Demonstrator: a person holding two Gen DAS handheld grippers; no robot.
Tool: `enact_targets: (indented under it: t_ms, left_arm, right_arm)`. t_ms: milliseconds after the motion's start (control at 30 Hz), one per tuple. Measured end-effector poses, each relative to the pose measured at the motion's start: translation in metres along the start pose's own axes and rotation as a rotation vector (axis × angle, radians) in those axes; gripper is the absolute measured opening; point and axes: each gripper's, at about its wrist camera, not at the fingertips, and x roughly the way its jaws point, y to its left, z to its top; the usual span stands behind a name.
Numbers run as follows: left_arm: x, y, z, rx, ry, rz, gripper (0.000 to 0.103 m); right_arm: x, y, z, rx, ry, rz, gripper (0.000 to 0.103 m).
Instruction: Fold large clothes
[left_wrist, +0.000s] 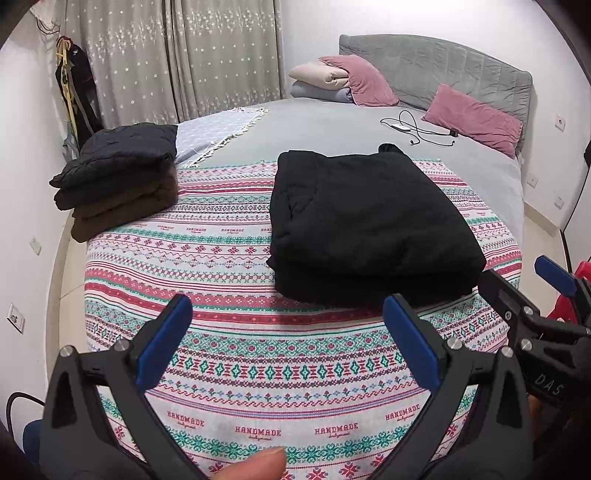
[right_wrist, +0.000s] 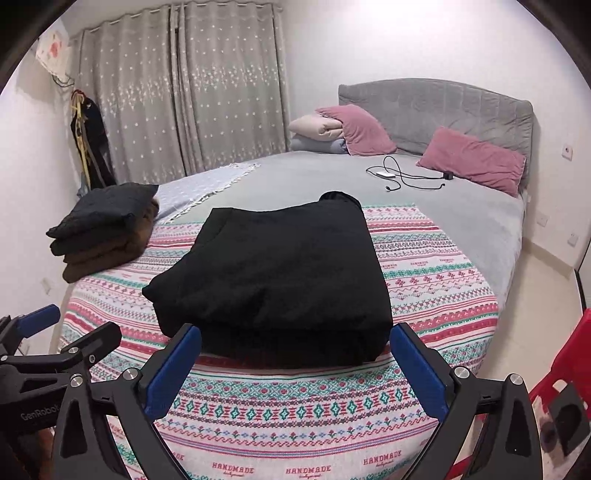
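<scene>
Garment: black, folded, lay ahead of both fingers on blanket. Soft, bulky, probably limp; grip near edge. Left gripper, right gripper: fingers apart, empty.

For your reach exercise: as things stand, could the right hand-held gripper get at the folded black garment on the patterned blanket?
Probably yes. The right hand-held gripper is open and faces the near edge of the folded black garment, with only bare patterned blanket between them. The left hand-held gripper sits off to the side.
</scene>
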Motion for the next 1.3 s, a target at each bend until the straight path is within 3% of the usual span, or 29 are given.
enact_targets:
  t_ms: [1300]
  left_arm:
    - [0.0043,-0.0013,-0.0011,0.005,0.021,-0.02,0.103]
  right_arm:
    - [0.0029,0.0014,-0.0019,-0.006,0.018,-0.048,0.103]
